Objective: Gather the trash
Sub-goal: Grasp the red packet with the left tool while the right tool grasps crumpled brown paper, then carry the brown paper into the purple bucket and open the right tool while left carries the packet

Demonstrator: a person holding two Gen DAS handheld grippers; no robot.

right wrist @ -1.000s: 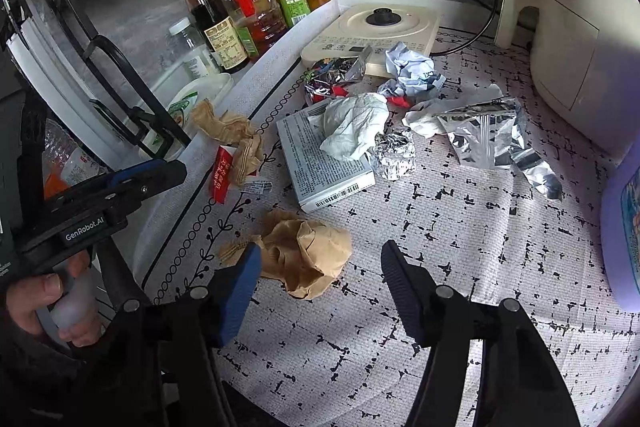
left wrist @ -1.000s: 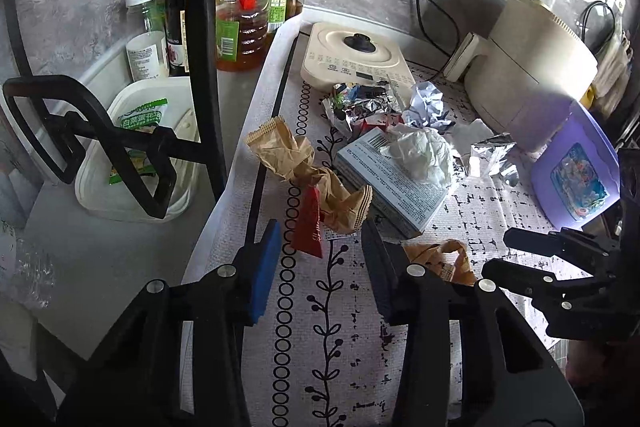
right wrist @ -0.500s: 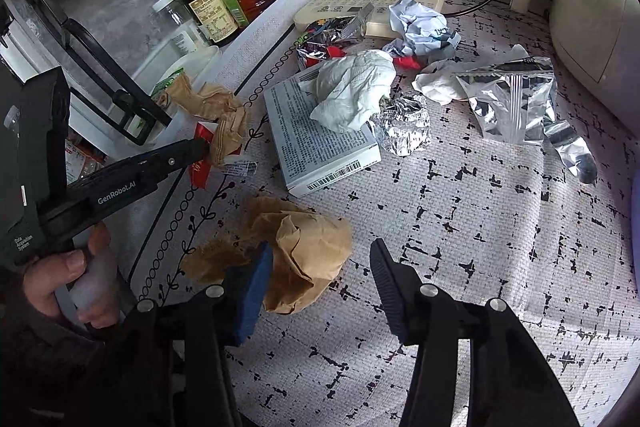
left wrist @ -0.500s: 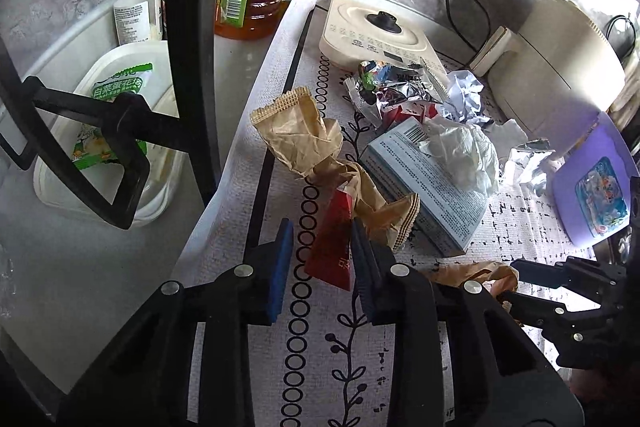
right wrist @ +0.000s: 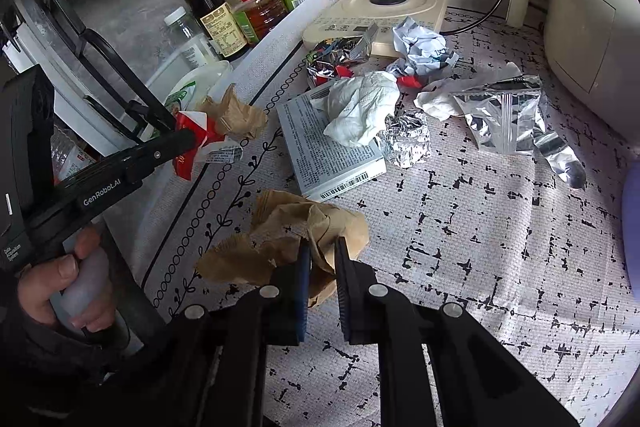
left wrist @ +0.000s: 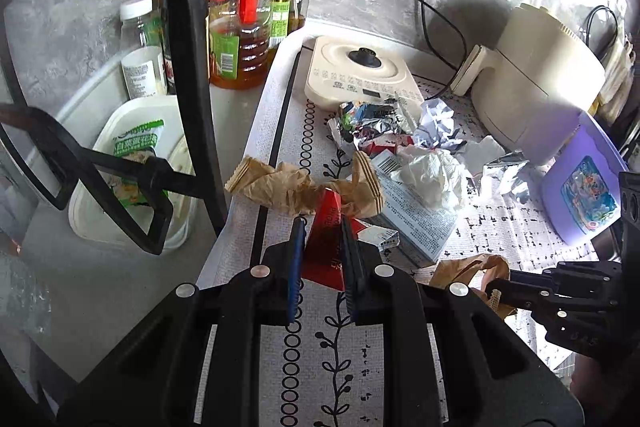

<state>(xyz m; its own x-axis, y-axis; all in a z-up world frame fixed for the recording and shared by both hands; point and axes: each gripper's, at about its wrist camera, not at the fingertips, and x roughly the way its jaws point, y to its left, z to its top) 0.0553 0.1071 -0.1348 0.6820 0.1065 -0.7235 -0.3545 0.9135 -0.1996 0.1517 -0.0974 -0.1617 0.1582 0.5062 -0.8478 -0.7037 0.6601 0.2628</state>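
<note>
At the far left, a white tub (left wrist: 132, 163) is seen behind a black wire rack (left wrist: 188, 67). Behind the tub, bottles of oil and sauce (left wrist: 240, 27) are lined up along the grey wall.

Next comes the surface, which is covered by a white mat (left wrist: 320, 347) with black rings and leaves printed on it. A long crumpled brown paper wrapper (left wrist: 288, 187) is lying on the mat. Just in front of it, a red packet (left wrist: 326, 239) is held in the left gripper (left wrist: 322, 231). The jaws are closing on the packet, and the blue pads are pressed against its two sides. In the right wrist view, the same gripper is seen held by a hand (right wrist: 76, 291), with the red packet (right wrist: 196, 131) at its tip.

Further right, a flat printed box (right wrist: 328, 147) is lying on the mat with a white crumpled tissue (right wrist: 360, 107) on top of it. A ball of foil (right wrist: 406, 143) is touching the box. Behind these, shiny sweet wrappers (right wrist: 336, 63) and a ball of white paper (right wrist: 420, 47) are piled against a cream hot plate (right wrist: 380, 7).

Near the front, a crumpled brown paper bag (right wrist: 308, 231) is held in the right gripper (right wrist: 322, 251). Its jaws are closing, and a fold of the bag is pinched between them.

To the right, a torn silver bag (right wrist: 504, 115) is spread on the mat. A cream cooker (left wrist: 540, 75) is standing at the back, and a purple lid (left wrist: 584, 183) is leaning beside it.
</note>
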